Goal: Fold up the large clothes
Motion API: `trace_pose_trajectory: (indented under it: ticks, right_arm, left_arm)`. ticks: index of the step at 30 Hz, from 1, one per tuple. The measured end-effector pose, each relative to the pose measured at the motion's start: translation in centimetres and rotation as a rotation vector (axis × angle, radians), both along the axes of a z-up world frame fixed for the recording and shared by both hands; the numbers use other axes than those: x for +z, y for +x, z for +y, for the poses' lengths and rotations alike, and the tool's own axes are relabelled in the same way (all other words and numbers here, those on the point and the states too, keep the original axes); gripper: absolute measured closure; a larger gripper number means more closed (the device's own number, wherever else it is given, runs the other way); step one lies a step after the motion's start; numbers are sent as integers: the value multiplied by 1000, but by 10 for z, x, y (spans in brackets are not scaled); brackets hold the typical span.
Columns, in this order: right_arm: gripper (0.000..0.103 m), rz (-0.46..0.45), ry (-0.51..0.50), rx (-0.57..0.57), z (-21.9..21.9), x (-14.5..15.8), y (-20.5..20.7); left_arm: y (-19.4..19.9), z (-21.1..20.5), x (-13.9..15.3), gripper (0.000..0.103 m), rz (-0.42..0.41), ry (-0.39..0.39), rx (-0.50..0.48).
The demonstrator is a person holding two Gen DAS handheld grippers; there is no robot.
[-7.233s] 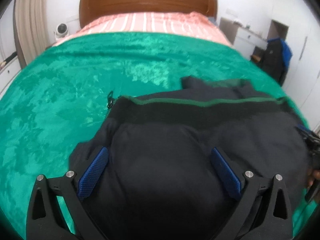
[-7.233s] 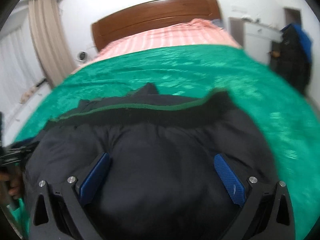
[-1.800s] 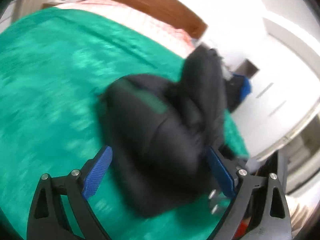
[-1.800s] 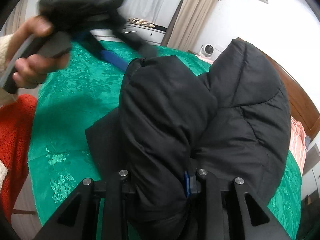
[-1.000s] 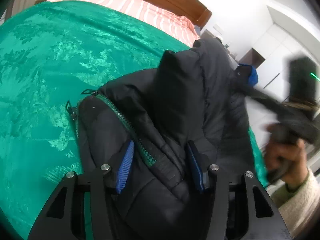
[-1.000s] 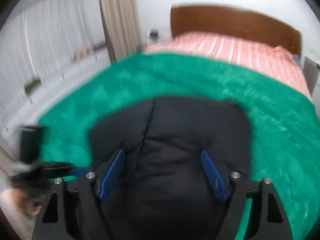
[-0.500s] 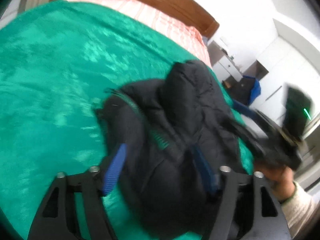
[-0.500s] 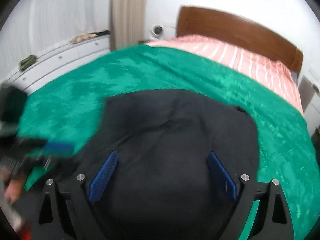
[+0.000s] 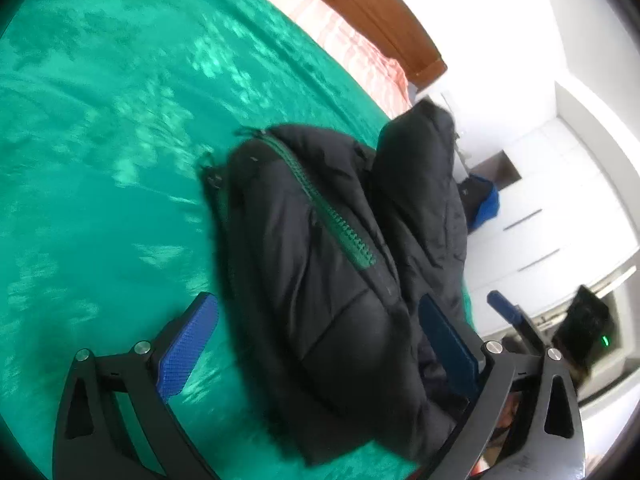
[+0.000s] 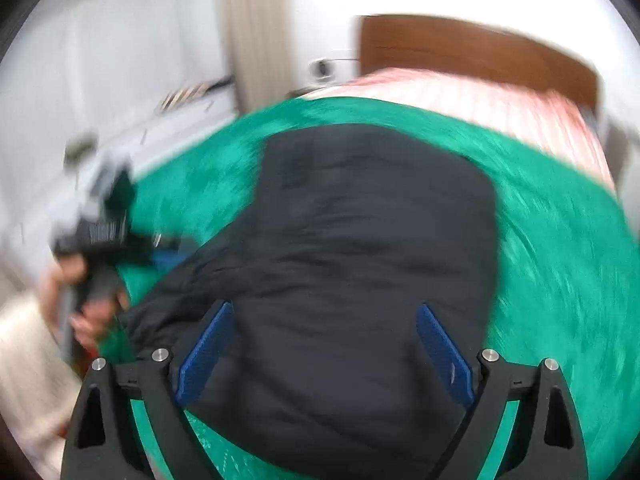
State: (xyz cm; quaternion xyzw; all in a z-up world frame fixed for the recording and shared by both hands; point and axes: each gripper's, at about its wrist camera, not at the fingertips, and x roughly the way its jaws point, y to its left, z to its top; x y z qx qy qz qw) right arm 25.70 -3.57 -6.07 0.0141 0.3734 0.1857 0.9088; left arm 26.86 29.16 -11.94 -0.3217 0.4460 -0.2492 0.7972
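Note:
A black puffer jacket with a green zipper lies folded into a thick bundle on the green bedspread. It also fills the middle of the blurred right wrist view. My left gripper is open, its blue pads apart, just short of the bundle's near end. My right gripper is open above the jacket's near end and holds nothing. The other gripper shows at the left of the right wrist view, held in a hand.
The bed has a wooden headboard and a pink striped sheet beyond the green cover. White cabinets and a dark garment with blue stand to the right. A curtain hangs at the left.
The left gripper has opened wide and let go of the jacket, drawing back a little. The right gripper stays open and swings over the bundle; both views are motion blurred.

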Motion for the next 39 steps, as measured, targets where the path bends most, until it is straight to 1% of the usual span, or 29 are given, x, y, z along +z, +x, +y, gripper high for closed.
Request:
trace_pose_trajectory:
  ticks: [1, 2, 3, 5, 7, 9, 10, 11, 13, 14, 15, 16, 17, 18, 20, 22, 24, 26, 28, 29, 30, 31, 32, 33, 34, 35, 36, 37, 39]
  right_arm:
    - [5, 36, 53, -40, -25, -3, 6]
    - [5, 100, 124, -79, -55, -14, 17]
    - [5, 146, 174, -80, -71, -24, 24]
    - [5, 274, 296, -59, -99, -56, 45]
    - [5, 381, 427, -4, -110, -93, 67]
    - [0, 448, 580, 66, -107, -121, 85]
    - [0, 473, 617, 87, -100, -131, 94]
    - [0, 474, 612, 105, -92, -135, 101]
    - [1, 397, 470, 139, -65, -124, 105]
    - [3, 363, 414, 149, -57, -115, 102]
    - [8, 289, 318, 176, -44, -98, 90]
    - [10, 214, 237, 205, -34, -83, 75]
    - [14, 157, 187, 226, -27, -72, 62]
    - [16, 92, 147, 250, -20, -58, 43]
    - [18, 6, 126, 284, -14, -35, 16]
    - [19, -88, 123, 306, -12, -7, -6]
    - [19, -153, 136, 302, -15, 17, -7]
    - [19, -205, 162, 294, -23, 45, 5]
    - [19, -228, 181, 284, -31, 63, 21]
    - [19, -233, 195, 275, -37, 71, 31]
    - [17, -223, 221, 262, -43, 76, 45]
    - [16, -183, 256, 247, -51, 77, 64]
    - [11, -140, 275, 227, -61, 74, 78]
    - [2, -85, 283, 192, -69, 65, 95]
    - [0, -43, 255, 112, -78, 51, 108]
    - [0, -12, 215, 43, -85, 38, 115]
    - [0, 24, 163, -18, -92, 22, 116]
    - [0, 41, 126, -52, -100, 9, 108]
    - [0, 24, 98, -65, -105, -6, 84]
  left_arm:
    - [8, -5, -6, 3, 14, -15, -16]
    - [16, -12, -12, 2, 30, -21, -31]
    - [24, -18, -19, 0, 50, -17, -47]
    - [40, -28, -33, 0, 87, 18, -65]
    - [51, -31, -47, 0, 127, -14, -88]
    - [59, -35, -51, 0, 155, -6, -99]
    - [64, -40, -52, 0, 172, 12, -107]
    - [70, -44, -53, 0, 189, 29, -105]
    - [77, -55, -51, 1, 207, 76, -89]
    - [77, -60, -47, 10, 195, 105, -86]
    - [73, -66, -41, 23, 174, 125, -80]
    - [64, -68, -32, 29, 136, 142, -58]
    - [56, -69, -24, 38, 97, 151, -46]
    - [44, -73, -11, 43, 44, 166, -47]
    - [27, -81, 15, 47, -35, 197, -53]
    - [17, -88, 43, 48, -118, 220, -54]
    - [21, -90, 75, 48, -192, 212, -39]
    - [32, -93, 100, 48, -244, 212, -33]
    - [53, -99, 128, 46, -301, 237, -30]
    - [63, -102, 136, 45, -315, 243, -22]
    - [81, -105, 143, 41, -323, 250, -9]
    - [97, -107, 142, 34, -318, 275, 3]
    - [107, -108, 138, 16, -309, 307, 8]
    - [122, -109, 127, 1, -283, 375, 28]
    - [132, -106, 109, 1, -255, 461, 78]
    - [134, -102, 91, 2, -227, 525, 112]
    - [132, -97, 77, 4, -198, 556, 121]
    - [123, -91, 61, 6, -178, 572, 131]
    - [95, -81, 48, 8, -202, 568, 158]
